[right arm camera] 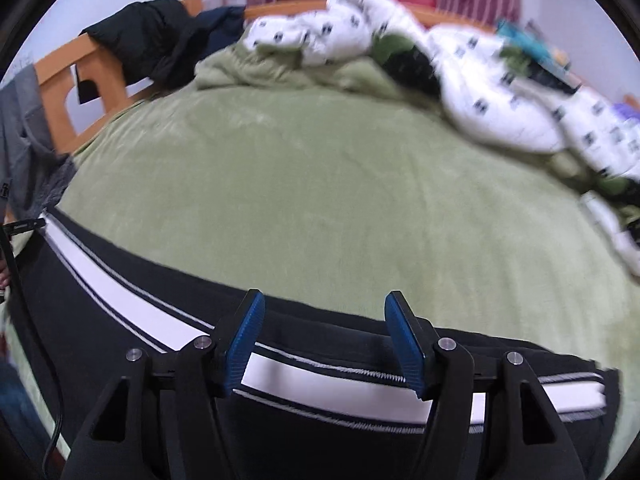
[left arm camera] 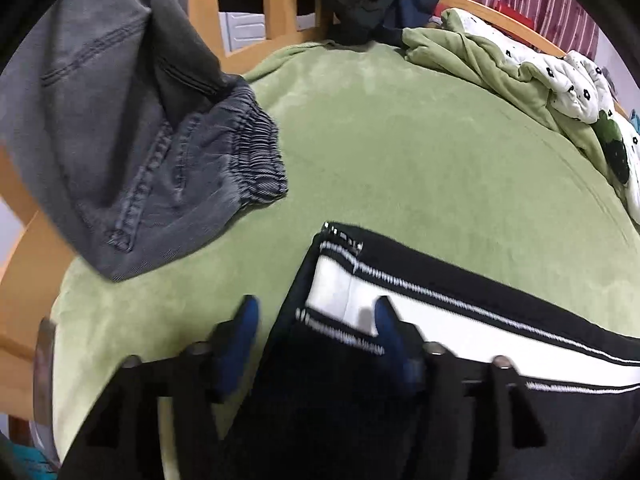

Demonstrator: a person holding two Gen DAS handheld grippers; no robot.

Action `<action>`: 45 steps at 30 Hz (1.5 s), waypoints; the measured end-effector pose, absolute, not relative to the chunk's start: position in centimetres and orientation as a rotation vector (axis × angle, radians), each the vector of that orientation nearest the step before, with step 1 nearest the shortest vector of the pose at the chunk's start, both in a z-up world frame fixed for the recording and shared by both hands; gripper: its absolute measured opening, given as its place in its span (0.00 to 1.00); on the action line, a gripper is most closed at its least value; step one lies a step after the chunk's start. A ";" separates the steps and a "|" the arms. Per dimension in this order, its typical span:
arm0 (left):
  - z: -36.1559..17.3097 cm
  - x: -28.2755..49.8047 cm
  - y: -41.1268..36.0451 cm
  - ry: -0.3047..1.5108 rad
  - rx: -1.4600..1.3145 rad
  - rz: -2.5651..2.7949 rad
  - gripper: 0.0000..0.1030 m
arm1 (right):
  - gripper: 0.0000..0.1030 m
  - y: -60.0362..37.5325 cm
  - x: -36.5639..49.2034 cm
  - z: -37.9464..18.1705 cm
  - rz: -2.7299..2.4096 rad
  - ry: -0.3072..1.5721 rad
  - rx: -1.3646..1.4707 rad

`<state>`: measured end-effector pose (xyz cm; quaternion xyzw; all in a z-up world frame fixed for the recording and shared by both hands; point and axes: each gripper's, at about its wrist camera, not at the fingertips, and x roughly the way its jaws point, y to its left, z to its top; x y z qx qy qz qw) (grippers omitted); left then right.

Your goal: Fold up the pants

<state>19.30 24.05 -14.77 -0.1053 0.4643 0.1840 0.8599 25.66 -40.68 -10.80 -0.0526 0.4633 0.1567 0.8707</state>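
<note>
Black pants (left arm camera: 460,292) with a broad white side stripe lie flat on the green bed sheet (left arm camera: 400,152). In the left wrist view their near end sits under my left gripper (left arm camera: 316,314). Its blue fingers (left arm camera: 246,320) stand apart, one over the sheet and one over the white stripe, pressing nothing. In the right wrist view the same pants (right arm camera: 120,280) run across the bottom. My right gripper (right arm camera: 324,316) hangs over the striped edge with its blue pads (right arm camera: 402,336) wide apart and only the flat cloth below them.
Grey jeans (left arm camera: 140,140) with an elastic waistband drape over the bed's left side. A white flowered quilt (right arm camera: 480,92) and a green blanket are bunched along the far right. Dark jackets (right arm camera: 152,36) hang on the wooden bed frame (left arm camera: 280,20). A black cable (right arm camera: 24,300) runs down the left.
</note>
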 end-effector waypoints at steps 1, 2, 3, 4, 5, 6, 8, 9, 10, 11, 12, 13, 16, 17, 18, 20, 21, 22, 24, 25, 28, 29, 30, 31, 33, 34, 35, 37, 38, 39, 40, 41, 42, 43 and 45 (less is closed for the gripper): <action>-14.5 18.9 23.9 0.976 -0.226 0.399 0.59 | 0.60 -41.3 26.5 -11.7 0.373 0.990 -0.101; -14.3 18.5 23.7 0.978 -0.228 0.405 0.59 | 0.60 -41.6 27.1 -12.6 0.408 1.014 -0.101; -14.1 18.2 23.5 0.979 -0.229 0.409 0.59 | 0.60 -41.7 27.6 -13.4 0.420 1.037 -0.115; -14.0 17.8 23.3 0.976 -0.231 0.411 0.59 | 0.59 -41.7 27.9 -14.2 0.427 1.063 -0.130; -13.8 17.3 23.1 0.973 -0.234 0.408 0.59 | 0.58 -41.7 28.2 -15.1 0.457 1.104 -0.138; -13.7 16.8 22.7 0.972 -0.238 0.401 0.59 | 0.56 -41.4 28.1 -15.8 0.487 1.129 -0.160; -13.7 16.3 22.1 0.970 -0.244 0.380 0.59 | 0.46 -40.7 27.2 -16.3 0.527 1.121 -0.258; -13.7 16.2 21.7 0.969 -0.243 0.367 0.59 | 0.27 -40.4 26.9 -16.3 0.542 1.117 -0.286; -13.6 16.3 21.3 0.970 -0.237 0.362 0.59 | 0.21 -40.1 26.5 -16.1 0.551 1.111 -0.301; -13.6 16.4 20.8 0.970 -0.225 0.357 0.59 | 0.11 -39.8 26.2 -15.6 0.549 1.095 -0.323; -13.5 16.6 20.3 0.968 -0.210 0.350 0.59 | 0.07 -39.7 25.9 -14.7 0.543 1.061 -0.337; -13.5 16.6 20.0 0.965 -0.202 0.345 0.59 | 0.06 -39.9 25.8 -13.9 0.535 1.026 -0.332; -13.3 16.7 19.2 0.949 -0.183 0.329 0.59 | 0.05 -40.1 25.8 -12.3 0.519 0.945 -0.297; -13.4 16.8 19.1 0.951 -0.184 0.329 0.59 | 0.05 -39.8 26.3 -13.0 0.506 0.952 -0.310; -13.6 16.9 19.1 0.959 -0.188 0.326 0.59 | 0.05 -39.7 26.8 -13.8 0.493 0.971 -0.311; -14.2 17.1 19.0 0.991 -0.206 0.315 0.59 | 0.06 -39.0 27.8 -16.2 0.464 1.027 -0.323; -14.4 17.1 19.0 1.005 -0.213 0.310 0.59 | 0.08 -38.9 27.5 -16.6 0.453 1.005 -0.327; -14.5 17.2 18.9 1.014 -0.216 0.303 0.59 | 0.10 -39.0 27.5 -16.4 0.442 0.990 -0.313; -14.3 17.0 18.8 1.004 -0.205 0.307 0.59 | 0.19 -40.0 27.8 -15.6 0.429 1.009 -0.235; -14.2 17.0 18.8 1.000 -0.199 0.311 0.59 | 0.21 -40.8 27.7 -15.4 0.419 1.006 -0.221; -13.8 16.6 18.9 0.993 -0.205 0.314 0.59 | 0.29 -43.3 26.1 -13.5 0.343 0.944 -0.262; -13.7 16.5 18.9 0.990 -0.213 0.308 0.59 | 0.39 -44.3 25.4 -13.0 0.307 0.928 -0.274; -13.6 16.4 18.9 0.987 -0.217 0.304 0.59 | 0.49 -45.7 24.8 -12.6 0.273 0.918 -0.275; -13.5 16.3 18.8 0.983 -0.217 0.304 0.59 | 0.52 -46.6 24.7 -12.6 0.256 0.917 -0.271; -13.3 16.1 18.4 0.975 -0.216 0.303 0.59 | 0.52 -48.4 24.5 -13.2 0.190 0.933 -0.254; -13.3 16.1 18.2 0.977 -0.216 0.298 0.59 | 0.52 -49.2 25.1 -13.9 0.148 0.957 -0.250; -13.4 16.0 17.9 0.980 -0.219 0.291 0.59 | 0.45 -49.7 25.8 -15.1 0.124 0.982 -0.239; -13.6 15.7 17.3 0.986 -0.230 0.279 0.59 | 0.39 -49.5 26.6 -16.0 0.106 0.958 -0.258; -13.6 15.4 16.9 0.992 -0.234 0.273 0.59 | 0.33 -49.6 26.9 -16.2 0.083 0.948 -0.248; -13.6 15.2 16.6 0.995 -0.234 0.269 0.59 | 0.29 -49.7 27.5 -16.2 0.060 0.945 -0.208; -13.6 14.7 16.3 0.995 -0.231 0.264 0.59 | 0.24 -49.8 28.0 -16.2 0.043 0.938 -0.165; -13.4 14.2 16.0 0.992 -0.225 0.259 0.59 | 0.12 -49.8 28.4 -16.3 0.035 0.944 -0.143; -13.2 13.5 15.7 0.988 -0.215 0.256 0.59 | 0.09 -49.5 28.8 -16.4 0.018 0.955 -0.148; -13.1 13.0 15.5 0.985 -0.210 0.254 0.59 | 0.09 -49.0 28.9 -16.3 0.009 0.947 -0.171; -12.6 11.4 15.4 0.977 -0.207 0.240 0.59 | 0.09 -48.3 28.4 -15.6 0.015 0.932 -0.183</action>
